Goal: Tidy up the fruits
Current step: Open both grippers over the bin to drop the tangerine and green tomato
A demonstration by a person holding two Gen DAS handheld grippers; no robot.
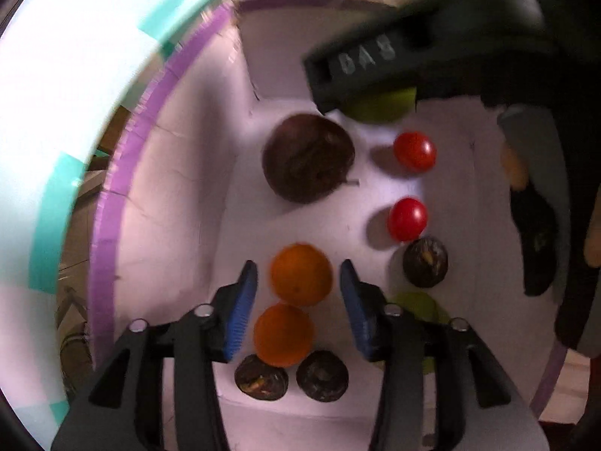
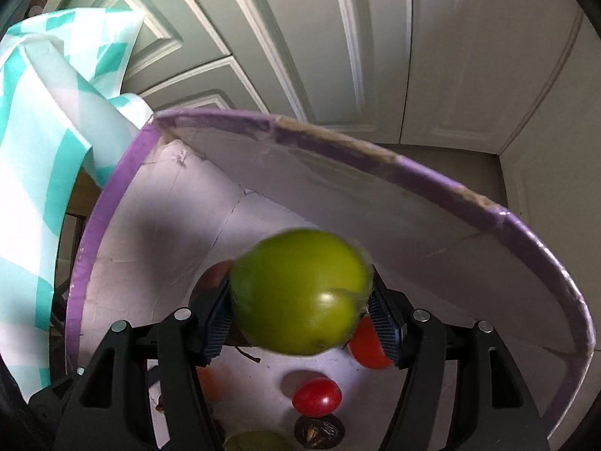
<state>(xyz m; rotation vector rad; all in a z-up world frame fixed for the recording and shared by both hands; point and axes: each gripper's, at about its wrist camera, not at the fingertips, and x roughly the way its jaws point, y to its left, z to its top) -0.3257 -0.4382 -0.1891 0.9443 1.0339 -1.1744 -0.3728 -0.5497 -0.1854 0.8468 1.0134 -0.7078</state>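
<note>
Blue pads of my left gripper (image 1: 298, 300) stand spread on either side of an orange (image 1: 301, 274) without touching it, a second orange (image 1: 283, 334) just behind and two dark wrinkled fruits (image 1: 291, 376) at the box's near edge. Like seems to sit with like: two red tomatoes (image 1: 411, 184) line up toward the right wall, a big brown fruit (image 1: 308, 158) beyond the oranges toward the far left corner. My right gripper (image 2: 300, 304) pinches a green apple (image 2: 300, 289) above the purple-rimmed box (image 2: 338, 127), near its far wall, probably carrying it to join the green fruit (image 1: 420, 306) by the near right corner.
</note>
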